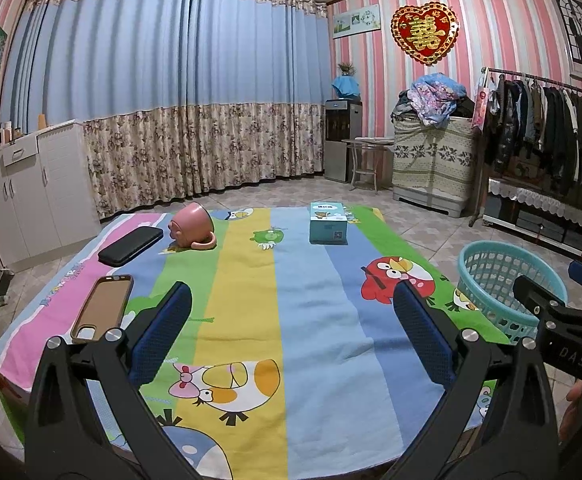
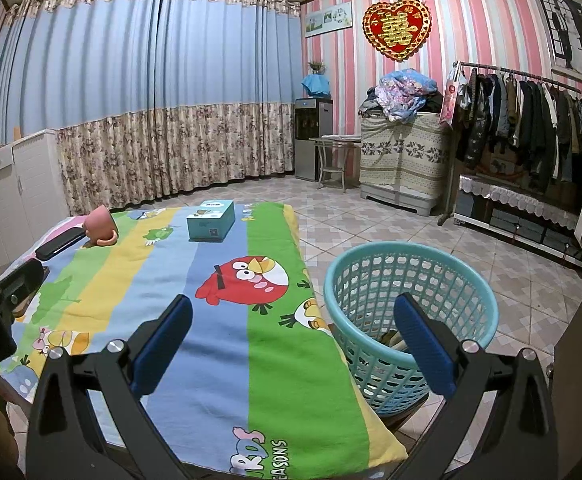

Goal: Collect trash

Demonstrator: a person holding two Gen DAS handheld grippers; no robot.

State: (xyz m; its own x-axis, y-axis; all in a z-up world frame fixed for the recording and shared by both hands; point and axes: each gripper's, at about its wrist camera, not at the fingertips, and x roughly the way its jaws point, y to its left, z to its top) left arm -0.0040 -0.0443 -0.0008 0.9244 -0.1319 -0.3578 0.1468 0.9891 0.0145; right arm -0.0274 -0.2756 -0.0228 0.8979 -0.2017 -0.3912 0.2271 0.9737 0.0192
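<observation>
Tongs both spread, empty: left tongs (image 1: 291,320), right tongs (image 2: 293,326); perforated round plastic basket (image 2: 467,276) beside striped cloth (image 2: 227,360).

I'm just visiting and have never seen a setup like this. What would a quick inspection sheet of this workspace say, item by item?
Surface: table under a striped cartoon-bird cloth, mostly bare in the middle.
Job's things: teal basket beside the table's right edge, something lying at its bottom; no loose trash seen on the cloth.
Clutter: pink mug tipped on its side, black case, brown phone case, teal box standing at the far end.
Grippers: left gripper open, holding nothing; right gripper open, holding nothing, its right finger over the basket.
Cables: nothing seen.
Surroundings: blue curtains, clothes rack, water dispenser, tiled floor.
</observation>
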